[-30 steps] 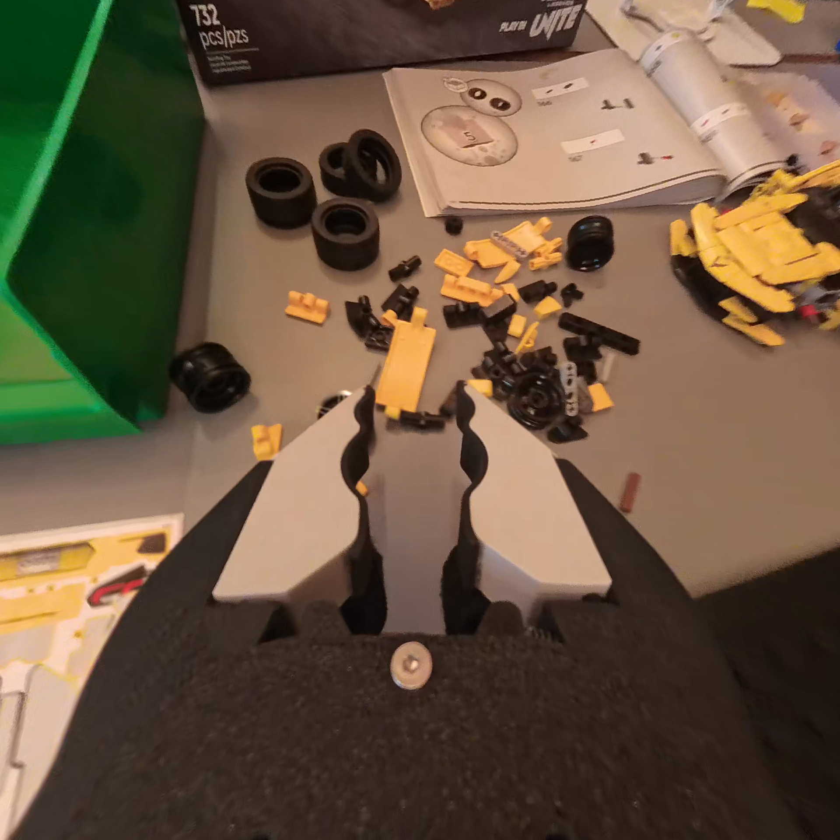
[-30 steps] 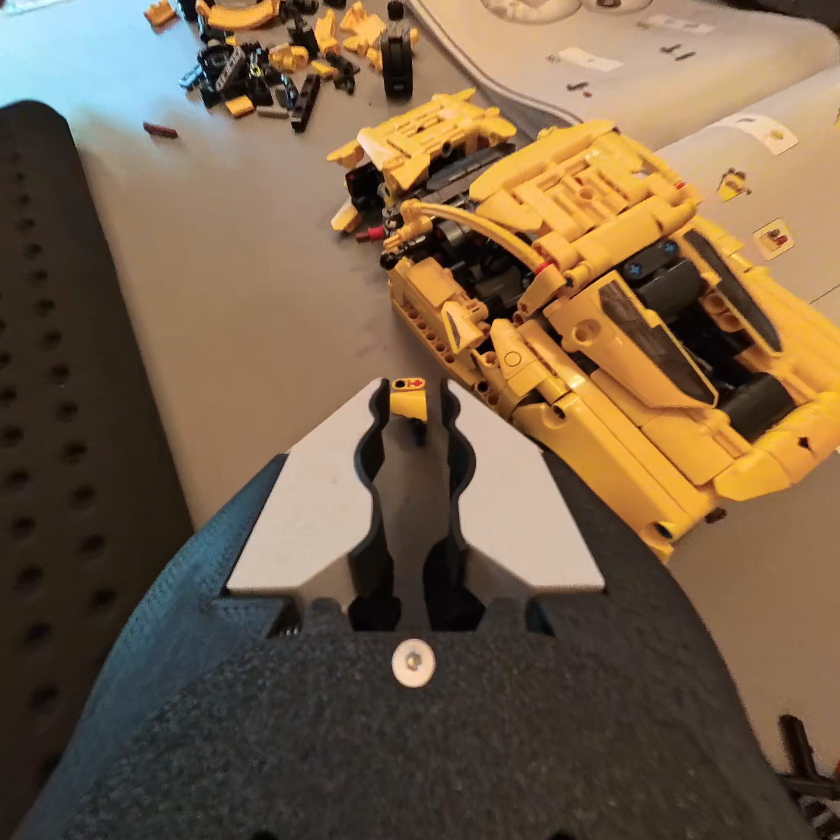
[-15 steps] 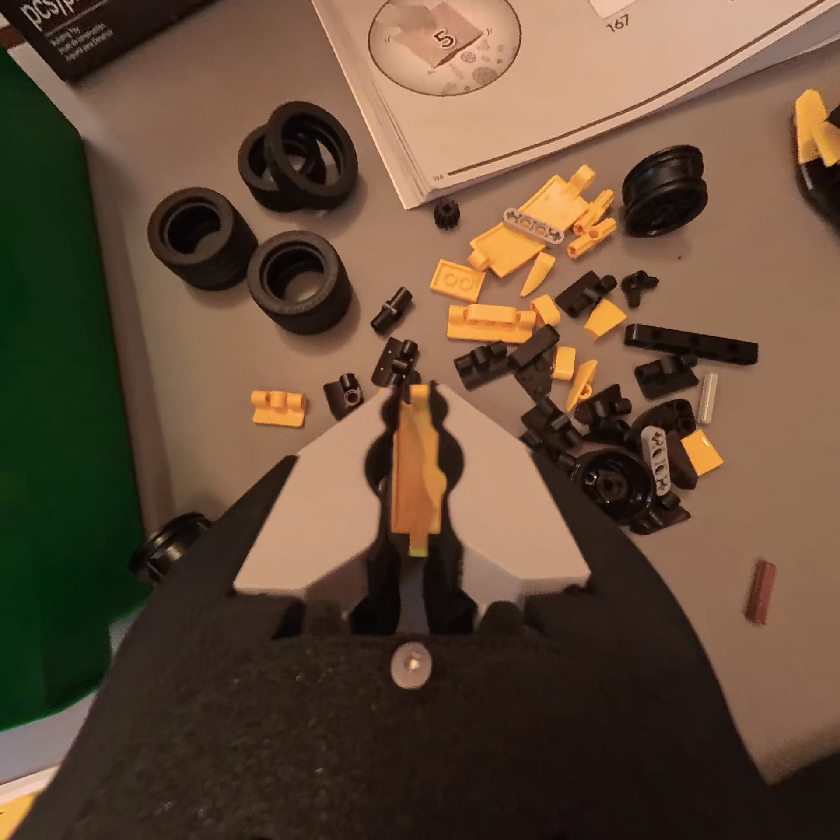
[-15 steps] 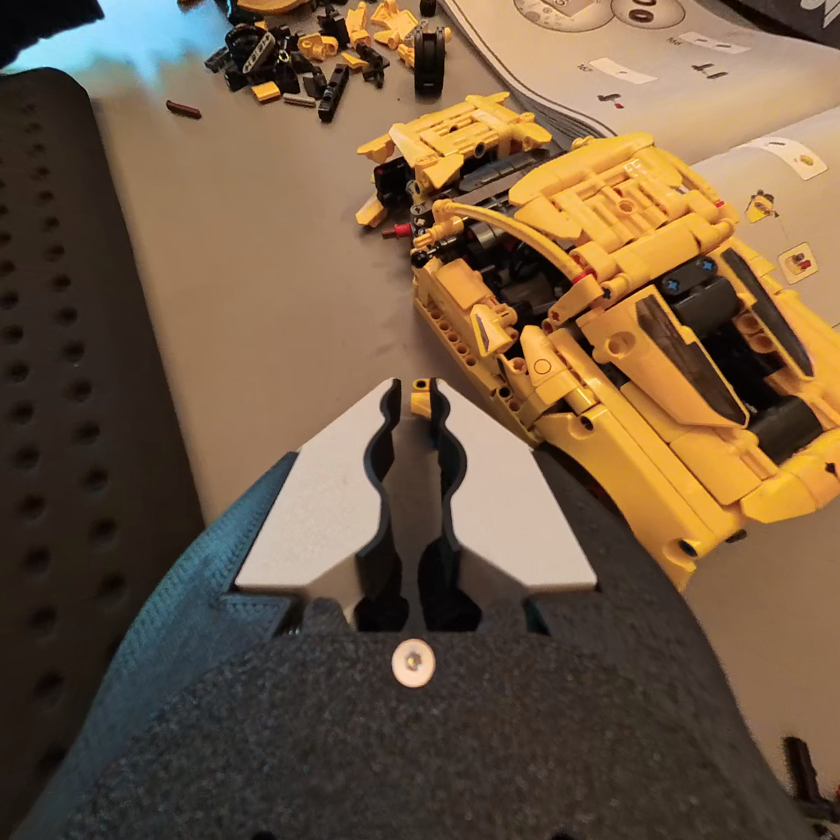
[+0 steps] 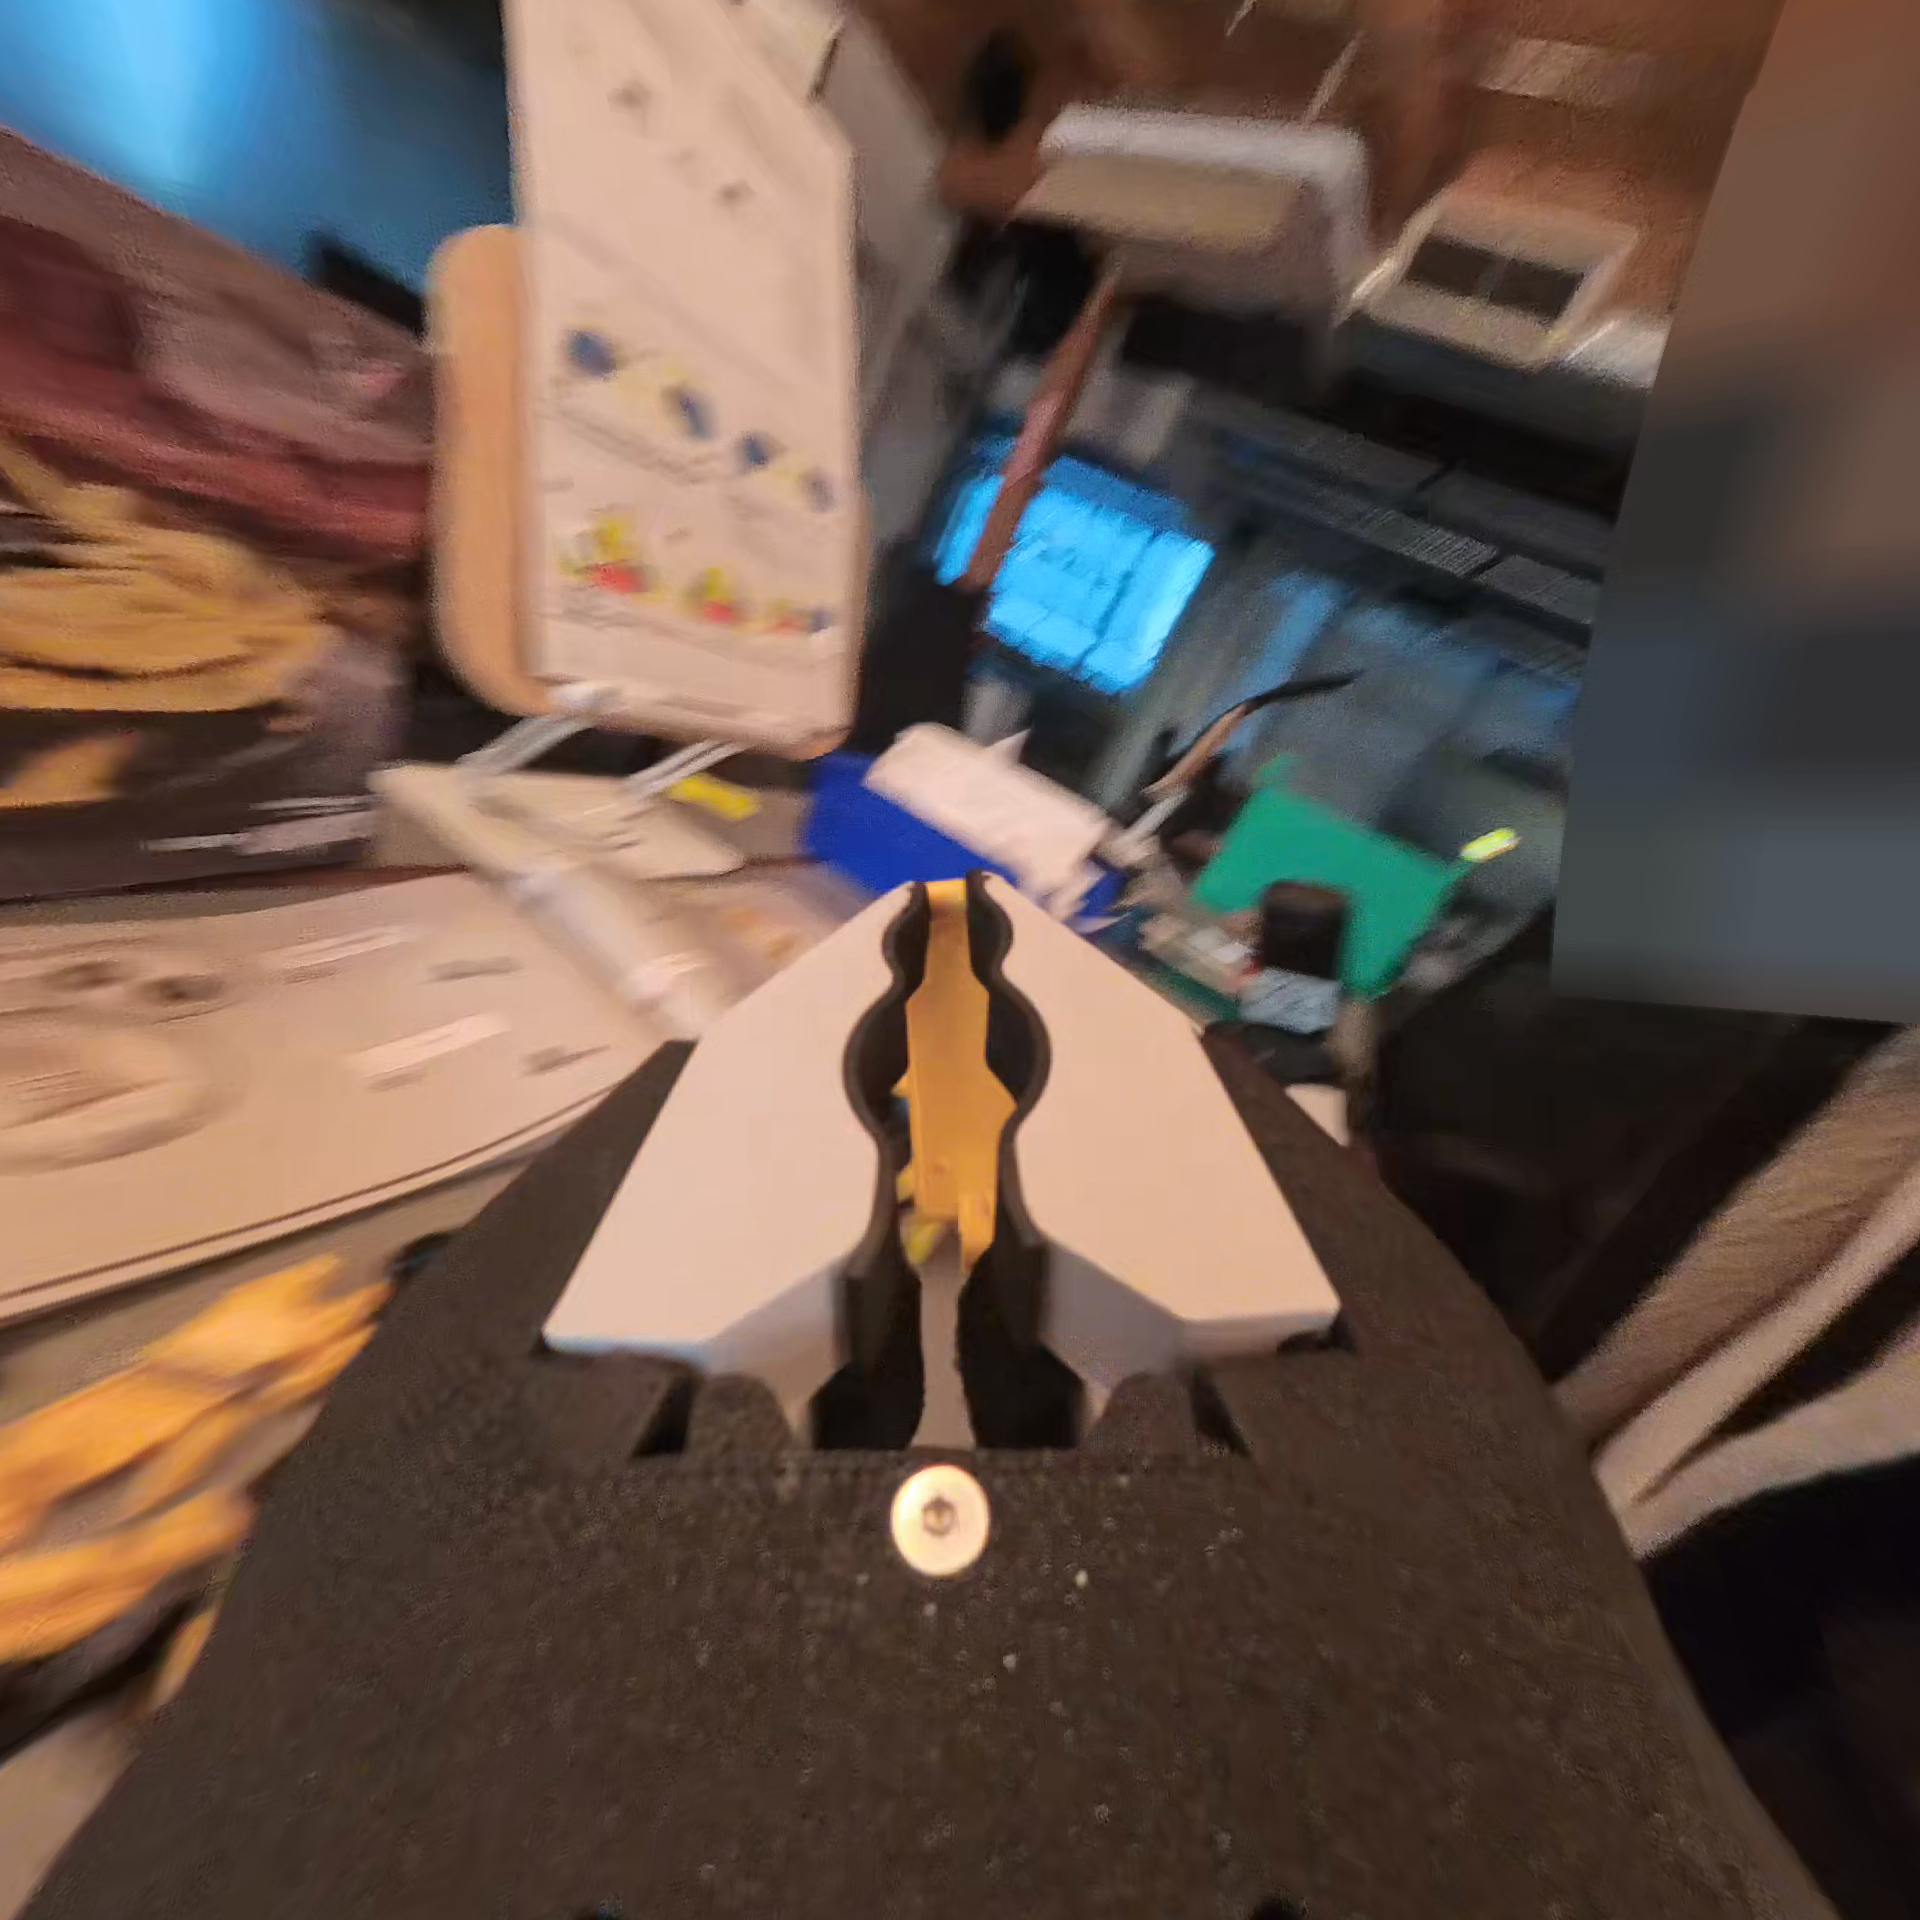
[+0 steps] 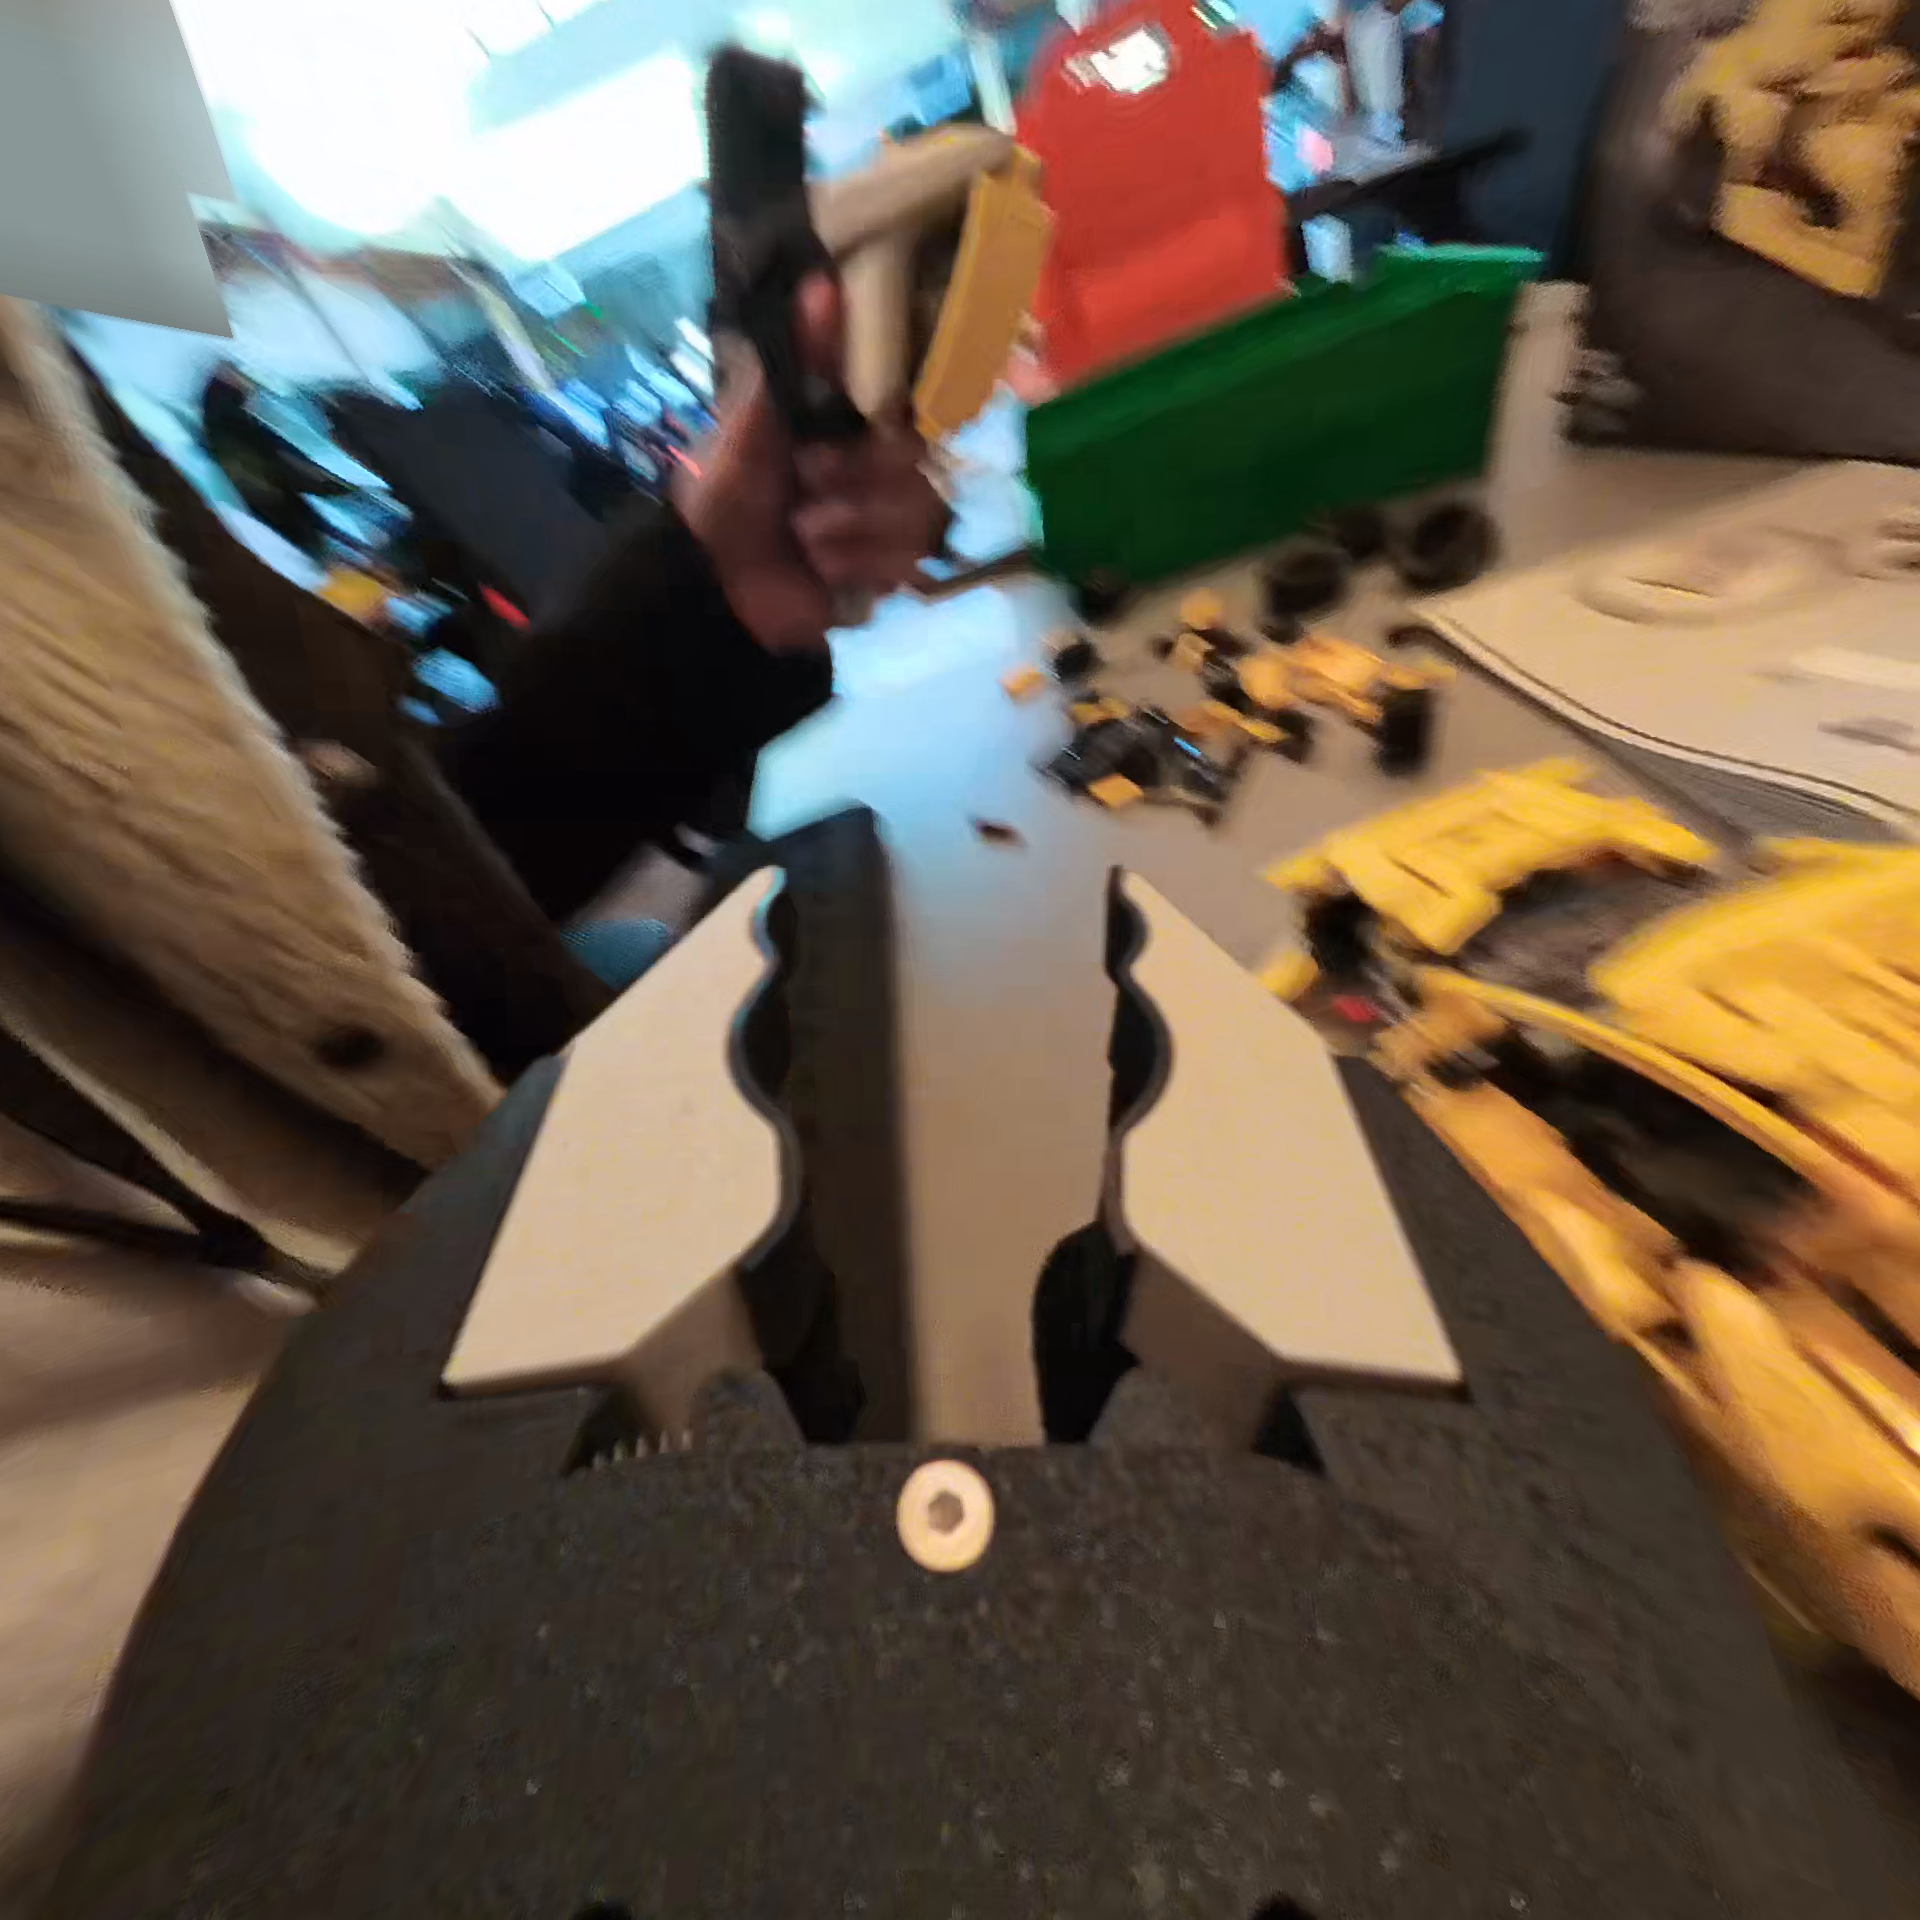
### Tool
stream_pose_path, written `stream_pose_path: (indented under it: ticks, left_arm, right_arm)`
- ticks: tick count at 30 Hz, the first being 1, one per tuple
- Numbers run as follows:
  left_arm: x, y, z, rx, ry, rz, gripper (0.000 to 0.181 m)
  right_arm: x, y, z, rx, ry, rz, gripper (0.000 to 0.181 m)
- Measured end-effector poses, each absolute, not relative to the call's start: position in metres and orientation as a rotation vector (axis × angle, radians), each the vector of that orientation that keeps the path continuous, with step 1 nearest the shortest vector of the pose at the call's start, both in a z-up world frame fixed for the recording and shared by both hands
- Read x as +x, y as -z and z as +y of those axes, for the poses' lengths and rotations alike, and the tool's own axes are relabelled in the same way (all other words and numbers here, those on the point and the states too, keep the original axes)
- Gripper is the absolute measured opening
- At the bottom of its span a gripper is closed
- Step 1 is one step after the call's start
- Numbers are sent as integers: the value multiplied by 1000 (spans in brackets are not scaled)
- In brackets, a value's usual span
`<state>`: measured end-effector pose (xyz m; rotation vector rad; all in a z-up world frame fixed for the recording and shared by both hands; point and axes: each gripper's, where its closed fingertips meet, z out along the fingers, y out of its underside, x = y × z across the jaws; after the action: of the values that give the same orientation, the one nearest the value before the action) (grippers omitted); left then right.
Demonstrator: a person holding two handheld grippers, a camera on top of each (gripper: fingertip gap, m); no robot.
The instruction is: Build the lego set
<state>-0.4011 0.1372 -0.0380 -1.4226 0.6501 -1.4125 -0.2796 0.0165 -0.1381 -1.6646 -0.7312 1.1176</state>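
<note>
Your left gripper (image 5: 945,904) was clamped on a flat yellow panel (image 5: 954,1081); the piece ran lengthways down the slot, pinched on its thin edges, tip poking just past the fingertips; from the right wrist view you could see it held up in the air, well clear of the table (image 6: 997,1029), with your hand (image 6: 821,520) wrapped round the handle. Your right gripper (image 6: 945,883) was spread wide with nothing in it, just bare table between the fingers.

Handling-wise, my guess is the panel is very light and stiff, smooth plastic, so it can twist or pop out if the squeeze is off-centre; gripping it along the long edges near the middle like you did seems the safest bet; the little tabs at the ends look like the bits that would snap or slip.

Further out, the car (image 6: 1662,1039) sat just right of the right gripper, mostly built, yellow with black gaps showing; the loose parts pile (image 6: 1226,717) was beyond it, black tires (image 6: 1382,540) behind that by a green bin (image 6: 1247,457); the manual (image 6: 1714,644) lay open on the far right. Everything's pretty motion-blurred, so I can't tell where the panel was meant to go.
</note>
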Motion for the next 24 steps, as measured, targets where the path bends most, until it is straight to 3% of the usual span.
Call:
stream_pose_path:
  ticks: [2,8,13,16,24]
  left_arm:
    - [-371,28,109,-1322,1644,618,7]
    - [-306,37,69,-1214,1903,553,7]
    - [-274,50,51,-1235,1940,563,7]
    - [-269,51,47,-1244,1925,577,7]
    - [-275,88,26,-1368,1719,914,8]
  right_arm:
    - [-302,121,16,-1612,-1258,-686,70]
    - [-309,82,24,-1469,-1578,-428,60]
    - [-295,90,28,-1513,-1457,-422,45]
    - [-291,97,22,-1545,-1402,-496,23]
    - [-266,132,7,-1773,-1051,-897,23]
